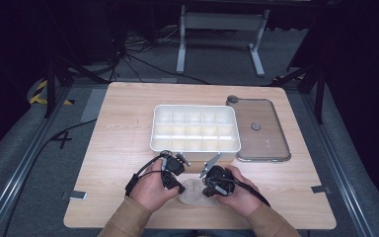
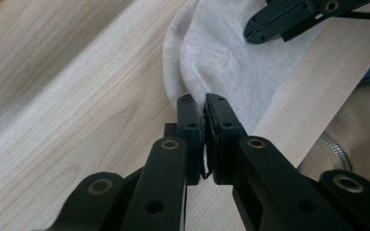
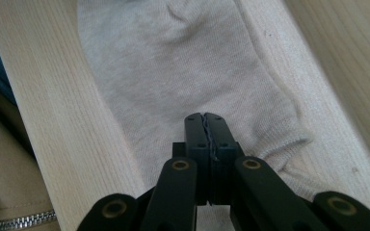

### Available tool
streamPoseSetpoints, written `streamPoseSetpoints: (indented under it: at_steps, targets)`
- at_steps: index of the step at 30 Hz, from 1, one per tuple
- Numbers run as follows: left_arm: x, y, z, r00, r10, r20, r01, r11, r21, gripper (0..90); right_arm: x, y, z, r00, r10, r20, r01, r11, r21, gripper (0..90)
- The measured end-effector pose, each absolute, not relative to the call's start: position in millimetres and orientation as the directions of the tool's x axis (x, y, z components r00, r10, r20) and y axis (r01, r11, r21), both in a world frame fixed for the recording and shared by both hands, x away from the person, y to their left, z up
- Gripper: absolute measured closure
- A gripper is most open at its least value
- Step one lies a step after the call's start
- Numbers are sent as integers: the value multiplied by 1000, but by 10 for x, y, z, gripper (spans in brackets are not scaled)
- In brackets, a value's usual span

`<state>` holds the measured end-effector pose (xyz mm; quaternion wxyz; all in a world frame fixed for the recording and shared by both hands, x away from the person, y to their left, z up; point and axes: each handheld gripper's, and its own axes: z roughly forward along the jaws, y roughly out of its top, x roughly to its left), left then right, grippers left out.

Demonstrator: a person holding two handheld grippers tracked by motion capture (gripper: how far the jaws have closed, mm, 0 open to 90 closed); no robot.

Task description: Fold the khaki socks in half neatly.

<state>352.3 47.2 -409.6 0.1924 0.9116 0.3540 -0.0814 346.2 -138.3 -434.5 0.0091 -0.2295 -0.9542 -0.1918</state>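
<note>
Lying flat at the bench's near edge, the sock is pinched by both the left gripper and right gripper, seemingly to be spread or folded.

One sign can be read from here: a dark figure "4" marked on the grey floor, off beyond the left edge of the table and well away from the left gripper's fingers. Yellow and black hazard stripes lie on the floor farther back on that same side, but they carry no words. Close to the fingers of either gripper I see no lettering, label, brand or number on anything.
</note>
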Motion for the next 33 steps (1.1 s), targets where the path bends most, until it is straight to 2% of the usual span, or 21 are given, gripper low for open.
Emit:
streamPoseSetpoints:
  at_steps: [12,20,25,33]
  targets:
    - [3472,474,-3926,763,583,-279,646,-669,368,857,3439,-1351,-4373,-899,424,111,431,809,400,900]
    - [3454,472,-3872,766,581,-277,642,-672,367,857,3422,-1365,-4346,-901,418,114,425,799,427,900]
    - [3465,504,-3834,761,586,-278,648,-677,348,857,3433,-1543,-4215,-882,457,112,456,773,440,900]
    - [3486,512,-3780,769,579,-270,638,-687,348,857,3467,-1834,-4214,-842,529,108,526,758,386,900]
